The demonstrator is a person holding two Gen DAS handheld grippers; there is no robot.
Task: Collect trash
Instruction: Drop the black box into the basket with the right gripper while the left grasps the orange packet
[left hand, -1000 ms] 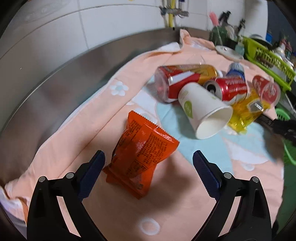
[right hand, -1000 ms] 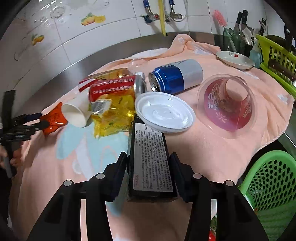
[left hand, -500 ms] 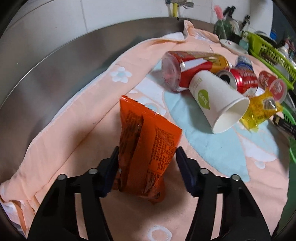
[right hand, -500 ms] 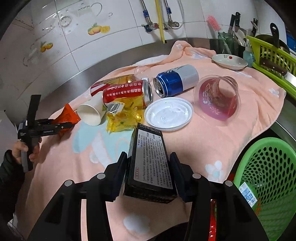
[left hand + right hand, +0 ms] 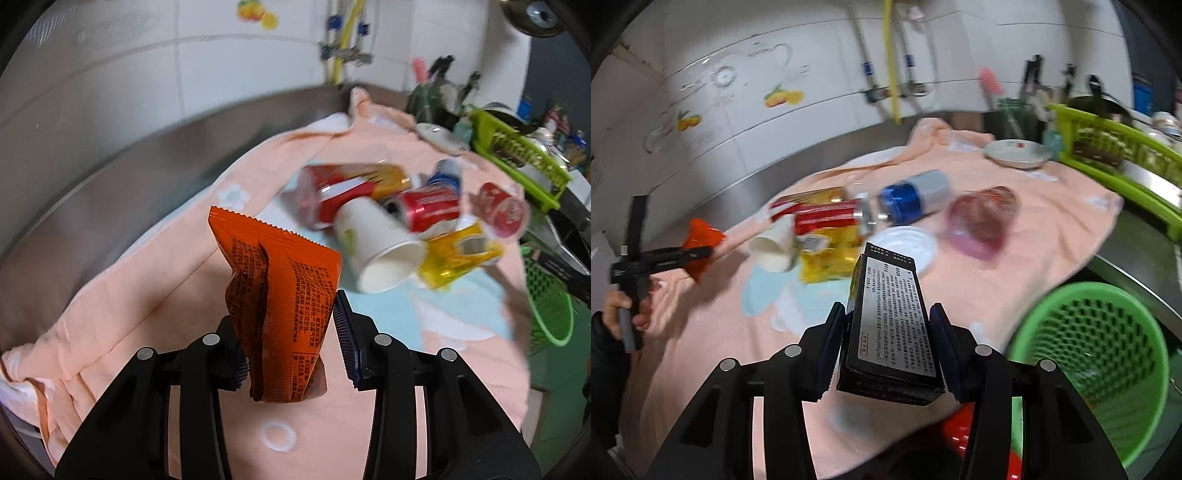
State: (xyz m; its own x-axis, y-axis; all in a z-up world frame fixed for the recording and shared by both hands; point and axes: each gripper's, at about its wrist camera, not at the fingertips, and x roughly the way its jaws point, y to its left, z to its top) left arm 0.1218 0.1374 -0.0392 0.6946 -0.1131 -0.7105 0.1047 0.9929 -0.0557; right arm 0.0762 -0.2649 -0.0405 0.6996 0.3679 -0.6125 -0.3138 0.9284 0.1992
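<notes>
My left gripper [image 5: 290, 341] is shut on an orange snack packet [image 5: 280, 295] and holds it upright above the peach towel [image 5: 147, 295]. My right gripper [image 5: 886, 343] is shut on a black box [image 5: 892, 328], lifted above the towel's front edge, left of the green mesh basket [image 5: 1108, 362]. Trash lies on the towel: a white paper cup [image 5: 376, 251], red cans [image 5: 428, 206], a blue can [image 5: 916, 195], a yellow wrapper [image 5: 454, 254], a white lid [image 5: 905, 247] and a pink plastic cup [image 5: 982, 221]. The left gripper with the packet [image 5: 700, 247] also shows in the right wrist view.
The towel covers a steel counter [image 5: 92, 177] against a tiled wall. A small white dish [image 5: 1017, 153] and a green dish rack [image 5: 1115, 147] stand at the back right. A red object [image 5: 964, 432] lies below the counter edge by the basket.
My left gripper has closed on the orange packet and lifted it off the towel. My right gripper has risen and drawn back toward the basket with the black box.
</notes>
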